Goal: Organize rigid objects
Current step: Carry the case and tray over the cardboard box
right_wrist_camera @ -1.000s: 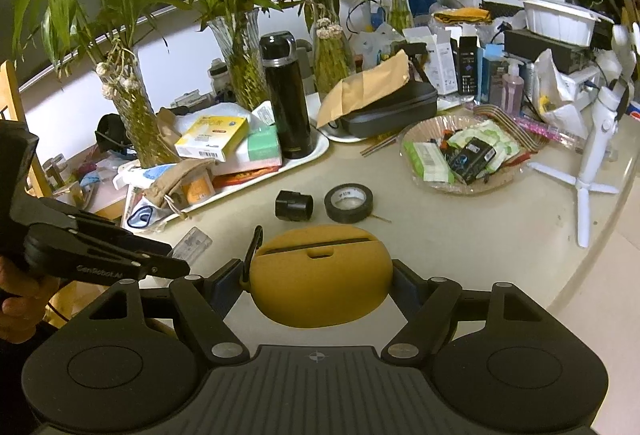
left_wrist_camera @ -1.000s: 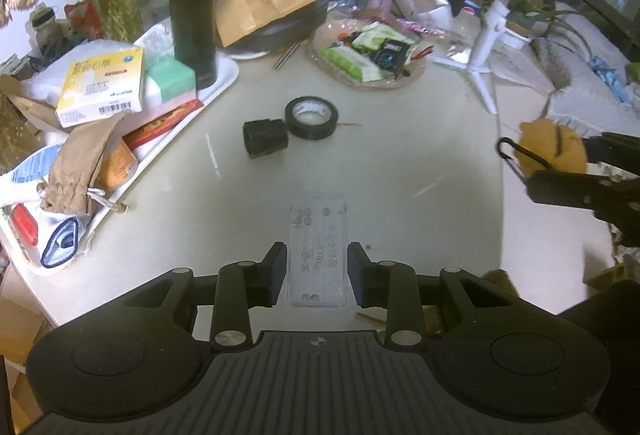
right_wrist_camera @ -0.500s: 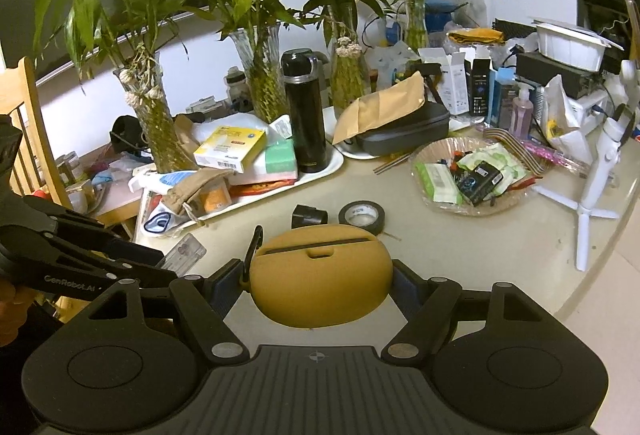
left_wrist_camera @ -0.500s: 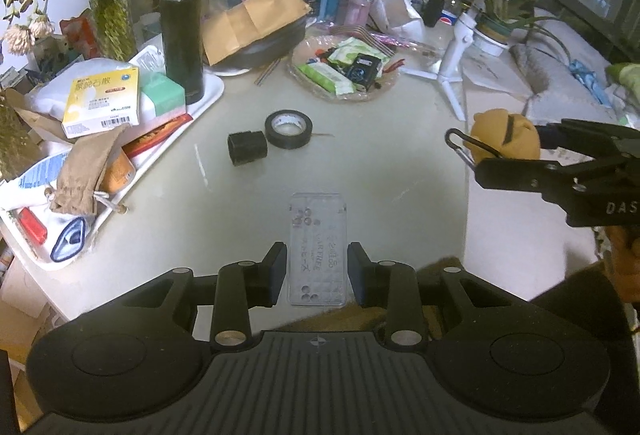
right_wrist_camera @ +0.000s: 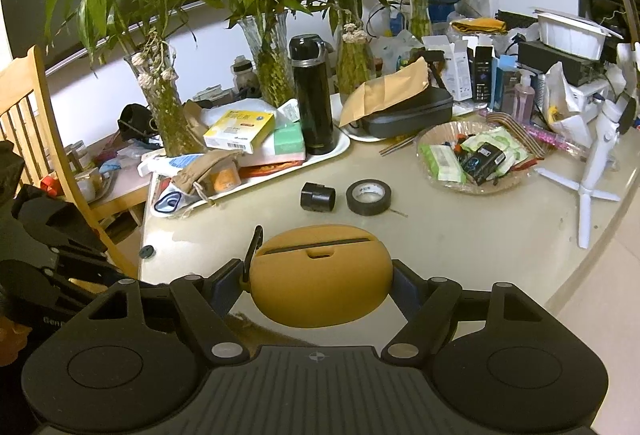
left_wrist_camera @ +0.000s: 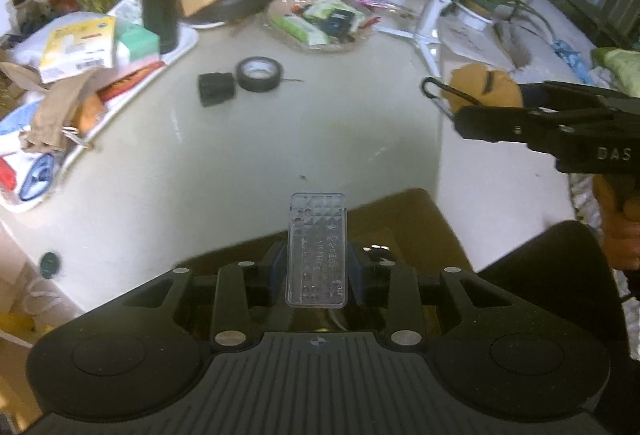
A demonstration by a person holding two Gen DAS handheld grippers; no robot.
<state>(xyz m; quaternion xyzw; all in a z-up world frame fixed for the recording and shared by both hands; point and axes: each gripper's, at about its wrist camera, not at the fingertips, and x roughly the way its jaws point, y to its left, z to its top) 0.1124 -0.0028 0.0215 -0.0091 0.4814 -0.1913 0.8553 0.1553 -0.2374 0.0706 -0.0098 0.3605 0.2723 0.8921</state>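
left gripper (left_wrist_camera: 316, 267) + clear plastic case (left_wrist_camera: 316, 251): pulled back from over the table (left_wrist_camera: 240, 163) to its near edge | brown box (left_wrist_camera: 400, 219): newly visible below | right gripper (left_wrist_camera: 472, 115): nearer in left view

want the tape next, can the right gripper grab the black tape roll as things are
Probably not yet: the right gripper is already shut on the yellow case. The black tape roll lies unobstructed on the table.

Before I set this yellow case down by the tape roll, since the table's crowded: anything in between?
Nothing visible: bare table lies between the yellow case in the right tool and the tape roll.
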